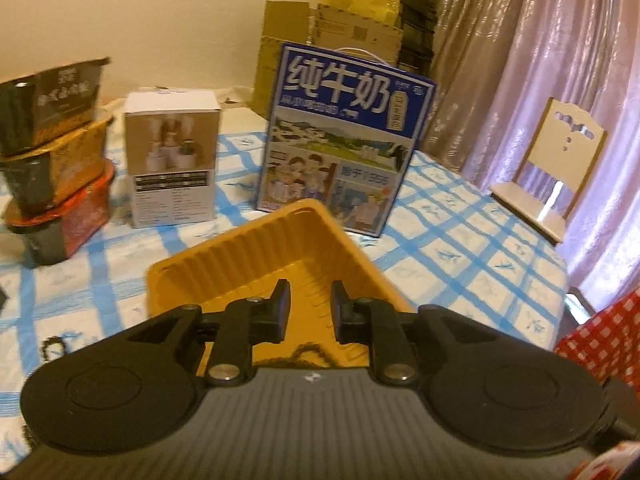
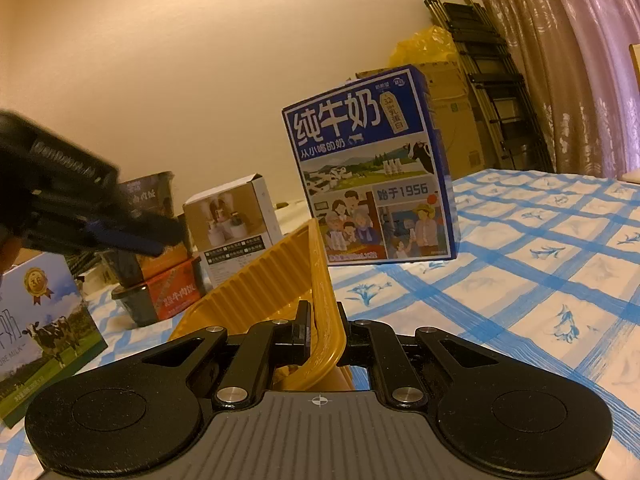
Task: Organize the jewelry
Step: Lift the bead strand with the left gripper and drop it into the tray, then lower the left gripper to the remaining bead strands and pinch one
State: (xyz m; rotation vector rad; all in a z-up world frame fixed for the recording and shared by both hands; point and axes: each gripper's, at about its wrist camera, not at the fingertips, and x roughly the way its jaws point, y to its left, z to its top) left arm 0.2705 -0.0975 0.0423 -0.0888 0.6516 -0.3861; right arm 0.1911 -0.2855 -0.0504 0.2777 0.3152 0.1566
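Note:
A yellow ribbed plastic tray [image 1: 256, 256] sits on the blue-checked tablecloth. My left gripper [image 1: 310, 304] hovers over the tray's inside, open and empty. A dark chain-like piece of jewelry [image 1: 312, 354] lies in the tray just below the fingers, partly hidden by the gripper body. Another dark chain [image 1: 52, 346] lies on the cloth at the left. My right gripper [image 2: 324, 320] is shut on the tray's side wall [image 2: 320, 280]. The left gripper [image 2: 92, 216] shows blurred at the left of the right wrist view.
A blue milk carton box [image 1: 344, 140] stands just behind the tray. A white product box [image 1: 172, 160] and stacked noodle bowls [image 1: 56, 168] stand at the left. A second milk box [image 2: 40, 332] is near left. A chair [image 1: 556, 168] and curtains are at the right.

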